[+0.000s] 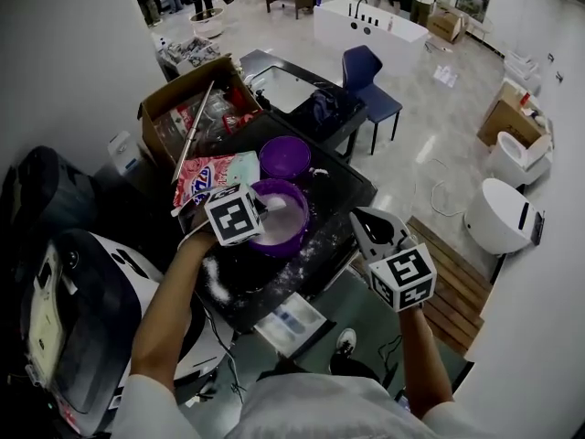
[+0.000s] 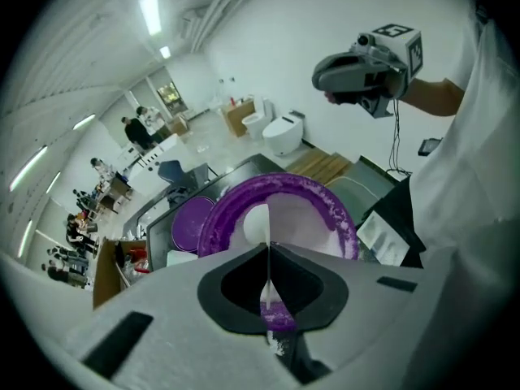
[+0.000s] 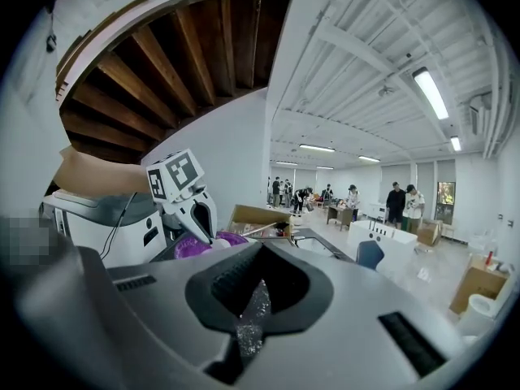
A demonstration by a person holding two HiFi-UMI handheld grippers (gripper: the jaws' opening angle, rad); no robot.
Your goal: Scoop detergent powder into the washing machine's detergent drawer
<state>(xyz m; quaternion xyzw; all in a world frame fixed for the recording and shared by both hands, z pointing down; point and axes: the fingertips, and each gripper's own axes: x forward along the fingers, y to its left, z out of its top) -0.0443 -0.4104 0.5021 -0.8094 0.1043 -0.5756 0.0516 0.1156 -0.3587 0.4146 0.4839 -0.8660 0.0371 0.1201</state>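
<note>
A purple bowl [image 1: 291,222] [image 2: 325,210] of white detergent powder stands on the black table [image 1: 352,186]. My left gripper [image 1: 268,208] [image 2: 268,254] hangs over the bowl's left rim, shut on the thin handle of a white scoop [image 2: 256,222] whose head lies in the powder. My right gripper [image 1: 365,222] [image 3: 258,287] is held in the air to the right of the bowl, off the table's front edge, shut with nothing in it. The washing machine [image 1: 87,314] [image 3: 101,218] stands at the lower left. I cannot make out its drawer.
A purple lid [image 1: 285,156] [image 2: 191,222] lies just behind the bowl, and a detergent bag [image 1: 215,176] lies to its left. An open cardboard box [image 1: 187,108] stands at the table's far left. Powder is spilled on the table's near edge [image 1: 218,286]. A blue chair [image 1: 366,80] stands beyond.
</note>
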